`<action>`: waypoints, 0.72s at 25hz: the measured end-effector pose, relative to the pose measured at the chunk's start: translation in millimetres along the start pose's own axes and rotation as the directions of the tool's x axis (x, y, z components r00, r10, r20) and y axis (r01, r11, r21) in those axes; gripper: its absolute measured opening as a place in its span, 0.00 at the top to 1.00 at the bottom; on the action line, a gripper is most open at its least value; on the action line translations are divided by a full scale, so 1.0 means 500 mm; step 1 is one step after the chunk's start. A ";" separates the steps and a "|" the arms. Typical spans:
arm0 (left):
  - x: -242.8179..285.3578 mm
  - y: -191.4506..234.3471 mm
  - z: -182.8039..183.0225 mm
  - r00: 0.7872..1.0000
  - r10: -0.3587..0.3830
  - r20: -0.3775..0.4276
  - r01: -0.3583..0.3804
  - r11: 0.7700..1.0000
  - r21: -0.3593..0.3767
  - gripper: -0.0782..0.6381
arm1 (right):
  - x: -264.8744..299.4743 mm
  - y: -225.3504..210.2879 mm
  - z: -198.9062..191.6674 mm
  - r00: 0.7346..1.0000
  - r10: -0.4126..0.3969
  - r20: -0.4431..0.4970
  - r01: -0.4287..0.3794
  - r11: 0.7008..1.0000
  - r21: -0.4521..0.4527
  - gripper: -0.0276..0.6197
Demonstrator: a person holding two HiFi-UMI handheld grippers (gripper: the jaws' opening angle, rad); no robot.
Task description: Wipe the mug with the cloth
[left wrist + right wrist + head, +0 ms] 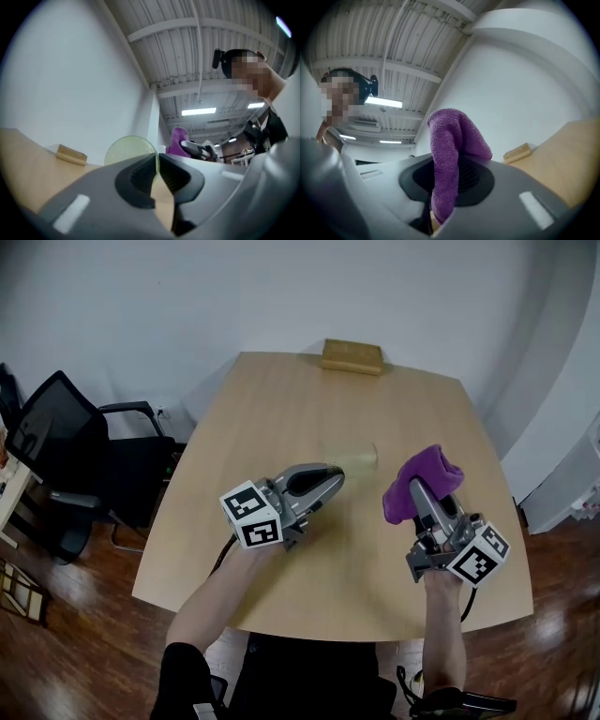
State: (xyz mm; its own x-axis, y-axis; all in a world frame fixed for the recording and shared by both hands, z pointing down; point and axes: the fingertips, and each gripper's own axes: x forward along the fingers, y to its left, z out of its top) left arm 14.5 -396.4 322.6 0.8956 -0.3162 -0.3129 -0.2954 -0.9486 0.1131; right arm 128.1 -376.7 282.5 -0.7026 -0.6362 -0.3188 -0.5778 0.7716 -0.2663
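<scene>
purple is the one cloth (424, 480) here, a bunched towel pinched in the right gripper (418, 491). in the right gripper view the jaws of that gripper (446, 183) are closed tight on the cloth (449, 152), which stands up out of them and flops over to the right; its lower end is buried between the jaws and out of sight.

one mug (357, 459) only, pale yellow-green and see-through, held over the middle of the table (272, 404) by the left gripper (335, 476). from the head view it is so faint against the wood that its outline is hard to follow, and i cannot make out a handle. in the left gripper view the jaws of that gripper (157, 171) are almost together, nipping the thin wall of the mug (127, 149); its round shape rises above the left jaw, and the rest is hidden behind the jaws. the cloth (176, 140) shows past it, near but apart from the mug.

two grippers in all, one in each hand, each with a marker cube. one wooden block (352, 356) lies at the far edge of the table, well apart from both. one black chair (67, 442) stands left of the table, partly cut off by the picture's edge. the person's forearms show, but the hands are mostly hidden under the grippers.
</scene>
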 end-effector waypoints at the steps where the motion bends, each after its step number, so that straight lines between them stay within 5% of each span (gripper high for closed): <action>1: 0.004 -0.012 0.003 1.000 -0.002 0.005 0.002 1.000 0.001 0.83 | 0.010 0.002 0.010 1.000 -0.017 -0.003 0.017 0.999 -0.036 0.86; 5: 0.020 -0.054 -0.017 0.999 -0.040 -0.019 0.041 0.998 0.043 0.83 | 0.045 -0.012 0.011 0.995 -0.094 -0.046 0.085 0.983 -0.160 0.86; 10: 0.027 -0.101 -0.034 0.994 -0.085 -0.071 0.095 0.984 0.151 0.83 | 0.081 -0.011 -0.048 0.984 -0.125 -0.124 0.106 0.983 -0.148 0.86; 18: 0.029 -0.093 -0.061 0.989 -0.094 -0.111 0.113 0.978 0.178 0.83 | 0.133 0.124 -0.097 0.978 0.012 -0.207 -0.064 0.968 -0.243 0.86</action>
State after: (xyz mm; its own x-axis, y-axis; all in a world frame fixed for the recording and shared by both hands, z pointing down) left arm 51.4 -356.6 341.4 0.9507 -0.2229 -0.2156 -0.2471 -0.9646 -0.0925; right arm 25.4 -371.2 289.1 -0.7805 -0.6121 -0.1270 -0.6154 0.7881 -0.0167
